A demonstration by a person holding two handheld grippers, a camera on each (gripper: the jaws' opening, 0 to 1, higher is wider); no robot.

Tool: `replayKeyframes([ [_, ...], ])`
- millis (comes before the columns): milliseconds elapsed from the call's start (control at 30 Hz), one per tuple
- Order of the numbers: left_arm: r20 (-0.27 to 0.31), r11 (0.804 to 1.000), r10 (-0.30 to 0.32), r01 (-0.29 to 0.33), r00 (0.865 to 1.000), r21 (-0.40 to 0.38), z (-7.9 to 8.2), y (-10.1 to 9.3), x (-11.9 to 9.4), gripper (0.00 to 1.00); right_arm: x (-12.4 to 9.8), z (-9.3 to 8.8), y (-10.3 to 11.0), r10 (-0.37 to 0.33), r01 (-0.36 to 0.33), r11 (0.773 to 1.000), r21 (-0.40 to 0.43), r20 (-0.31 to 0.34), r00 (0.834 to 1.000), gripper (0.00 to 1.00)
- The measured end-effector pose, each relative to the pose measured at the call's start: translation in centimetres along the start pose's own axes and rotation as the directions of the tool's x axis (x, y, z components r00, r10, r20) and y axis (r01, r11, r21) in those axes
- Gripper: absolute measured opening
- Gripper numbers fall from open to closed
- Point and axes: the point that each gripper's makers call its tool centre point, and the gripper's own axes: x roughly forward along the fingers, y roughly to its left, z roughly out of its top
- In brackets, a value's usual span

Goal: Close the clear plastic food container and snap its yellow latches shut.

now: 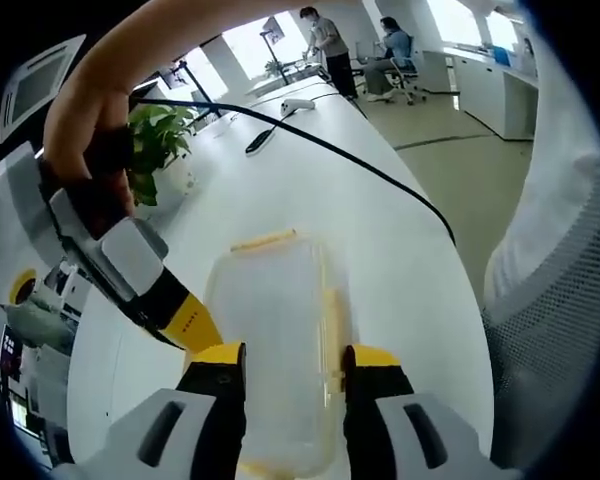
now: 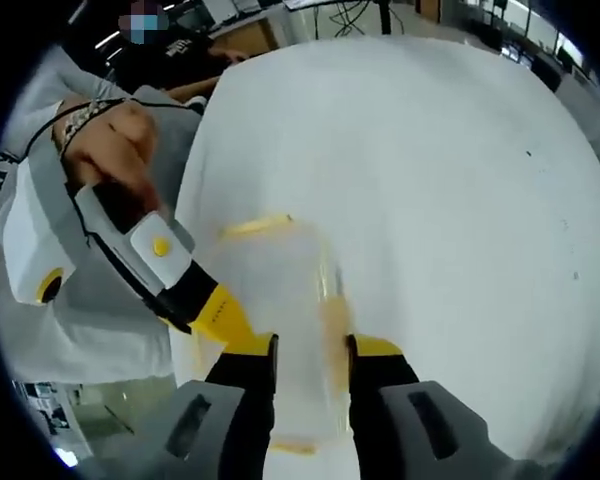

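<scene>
Here both grippers meet at the clear plastic food container (image 1: 278,330) on the white tabletop (image 1: 380,240).

In the left gripper view, the left gripper (image 1: 294,360) has its jaws apart on either side of the container, whose yellow latches (image 1: 264,240) run along the far end and the right side. The right gripper (image 1: 185,322) reaches in from the left, its yellow tips at the container's near left edge; whether it is spread or closed I cannot tell there. In the right gripper view, the right gripper (image 2: 311,350) stands parted astride the container (image 2: 280,300), with the left gripper (image 2: 220,315) coming in against its left side. A potted plant (image 1: 160,140) and a black cable (image 1: 350,160) lie farther back.
</scene>
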Motion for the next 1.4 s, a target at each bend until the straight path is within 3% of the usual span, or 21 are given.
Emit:
replayKeyframes([
  [133,0.001,1.0,-0.002,0.002,1.0,-0.007,-0.02,-0.01,0.01,0.32,0.17,-0.08,0.32,0.009,-0.009,0.999,-0.032,-0.022,1.0,0.29],
  [767,-0.002,1.0,0.004,-0.004,1.0,-0.017,0.14,-0.05,0.02,0.28,0.17,-0.11,-0.02,0.003,-0.003,1.0,-0.007,-0.028,1.0,0.27],
  [1400,-0.014,1.0,0.03,-0.03,0.999,0.005,-0.14,0.14,0.11,0.29,0.46,-0.08,0.13,0.056,-0.057,0.998,-0.014,-0.058,0.997,0.27],
])
